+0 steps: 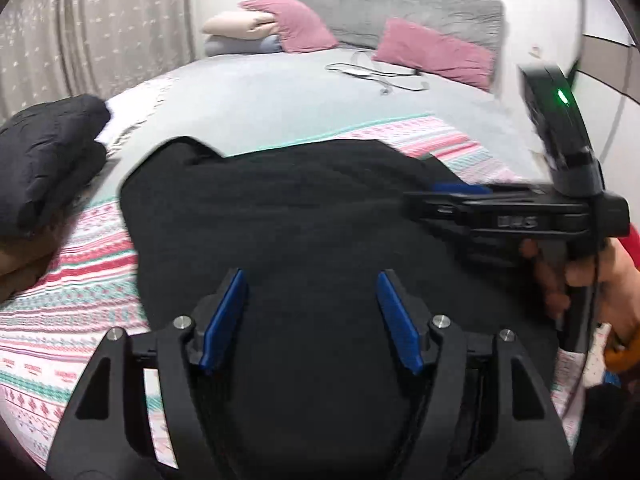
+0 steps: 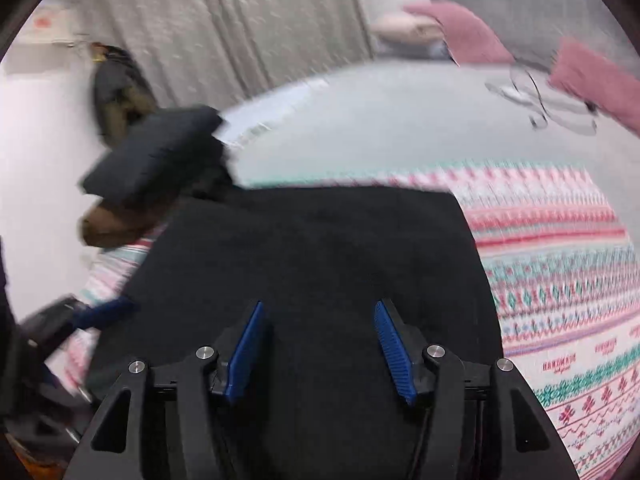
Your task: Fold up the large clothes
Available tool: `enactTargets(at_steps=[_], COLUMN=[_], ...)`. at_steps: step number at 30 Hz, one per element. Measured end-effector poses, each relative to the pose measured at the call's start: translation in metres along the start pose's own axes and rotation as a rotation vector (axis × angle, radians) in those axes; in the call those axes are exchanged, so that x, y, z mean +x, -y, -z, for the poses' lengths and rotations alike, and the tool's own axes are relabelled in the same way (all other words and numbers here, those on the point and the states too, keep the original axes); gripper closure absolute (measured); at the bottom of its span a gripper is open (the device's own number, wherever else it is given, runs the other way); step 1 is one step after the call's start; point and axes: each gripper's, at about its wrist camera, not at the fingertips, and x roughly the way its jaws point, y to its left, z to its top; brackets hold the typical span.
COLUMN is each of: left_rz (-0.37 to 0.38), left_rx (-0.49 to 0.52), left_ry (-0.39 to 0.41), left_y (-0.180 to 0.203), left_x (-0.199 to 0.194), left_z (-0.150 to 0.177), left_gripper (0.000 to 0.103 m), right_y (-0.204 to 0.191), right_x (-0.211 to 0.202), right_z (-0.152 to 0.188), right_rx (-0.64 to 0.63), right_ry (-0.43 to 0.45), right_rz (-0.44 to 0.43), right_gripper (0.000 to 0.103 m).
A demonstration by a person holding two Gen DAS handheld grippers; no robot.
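A large black garment (image 1: 280,216) lies spread across the patterned blanket (image 1: 60,320) on the bed. My left gripper (image 1: 310,274) hovers over its near part, blue pads wide apart, nothing pinched between them. From the right, my right gripper (image 1: 448,194) reaches over the garment's right edge, with a hand (image 1: 580,280) on its handle. In the right wrist view the black garment (image 2: 320,240) shows a straight far edge. There my right gripper (image 2: 319,306) stands open above the cloth. A blurred blue finger (image 2: 106,312) of the left gripper shows at the lower left.
A stack of folded dark clothes (image 1: 48,160) sits at the bed's left edge, also seen as the dark stack (image 2: 156,152). Pink pillows (image 1: 436,52), a cable (image 1: 372,74) and a grey headboard (image 1: 400,4) are at the far end. A curtain (image 1: 92,28) hangs behind on the left.
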Motion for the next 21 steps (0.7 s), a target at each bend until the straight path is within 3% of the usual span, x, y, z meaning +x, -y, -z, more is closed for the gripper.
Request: enactTargets(at_steps=[1, 2, 4, 8, 11, 13, 15, 17, 21], left_rz=[-0.052, -0.087, -0.090, -0.093, -0.111, -0.078, -0.006, 0.114, 0.261], left_rx=[-0.002, -0.011, -0.075, -0.288, -0.347, -0.382, -0.428, -0.479, -0.549], left_ry=[-0.005, -0.014, -0.035, -0.058, -0.042, -0.051, -0.083, -0.118, -0.194], left_y=[-0.010, -0.020, -0.042, -0.085, -0.093, -0.097, -0.099, -0.097, -0.092], left_x=[0.006, 0.012, 0.021, 0.013, -0.006, -0.015, -0.021, -0.026, -0.022], left_z=[-0.001, 0.000, 0.001, 0.009, 0.020, 0.029, 0.038, 0.047, 0.065], left_gripper=[0.034, 0.027, 0.013, 0.012, 0.012, 0.008, 0.005, 0.004, 0.002], right_y=[0.013, 0.023, 0.044, 0.067, 0.089, 0.092, 0.091, 0.085, 0.069], right_x=[0.005, 0.006, 0.004, -0.009, -0.032, -0.041, -0.055, -0.066, -0.070], right_z=[-0.001, -0.002, -0.006, -0.009, -0.001, 0.003, 0.007, 0.014, 0.022], right_rx=[0.050, 0.091, 0.163, 0.157, 0.176, 0.167, 0.146, 0.128, 0.107], right_ry=[0.001, 0.009, 0.020, 0.008, -0.028, -0.043, -0.064, -0.073, -0.110], right_rz=[-0.021, -0.034, -0.042, 0.152, 0.181, 0.182, 0.173, 0.144, 0.049], right_gripper=[0.046, 0.047, 0.049, 0.046, 0.045, 0.043, 0.034, 0.027, 0.020])
